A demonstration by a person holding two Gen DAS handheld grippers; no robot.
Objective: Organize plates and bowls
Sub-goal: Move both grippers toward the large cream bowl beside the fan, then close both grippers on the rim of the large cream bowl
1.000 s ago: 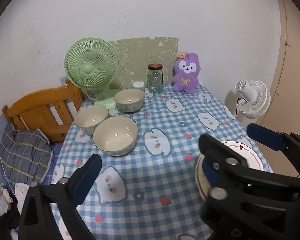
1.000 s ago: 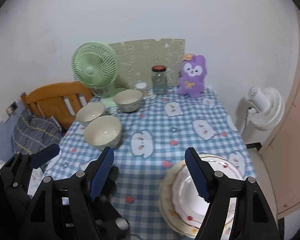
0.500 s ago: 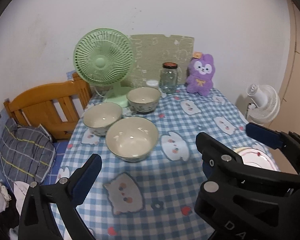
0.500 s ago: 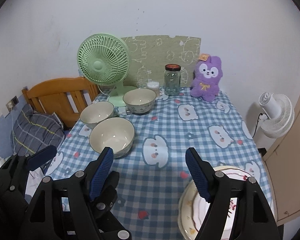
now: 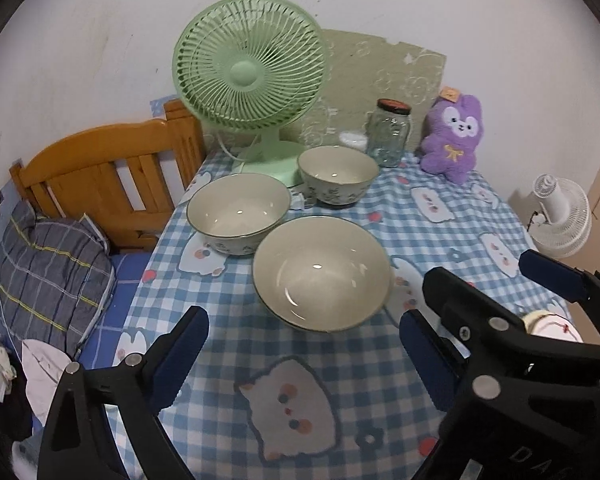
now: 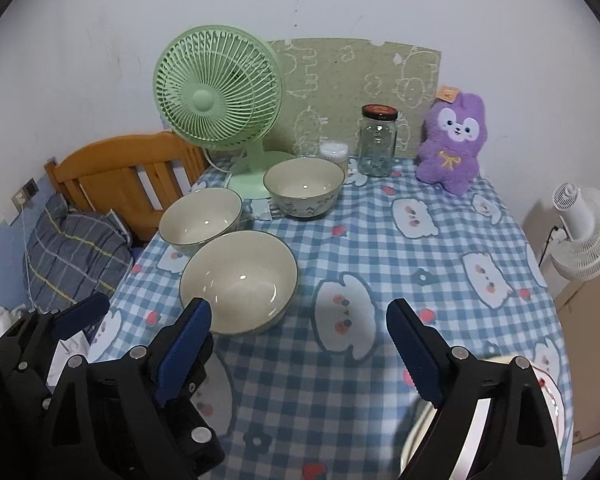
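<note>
Left wrist view showed both tongs, left tongs (image 5: 300, 344) and right tongs (image 6: 298, 340), released, approaching the largest bowl (image 5: 322, 272); next, probably grasp its rim.

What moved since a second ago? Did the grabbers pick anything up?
Both grippers, left and right, moved forward toward the three bowls; the plates slipped to the picture's edge. Both are open and empty, so nothing was picked up. The bowls, fan, jar and plush toy stayed put.

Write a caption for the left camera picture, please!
Open left gripper faces three empty bowls beside a green fan.
</note>
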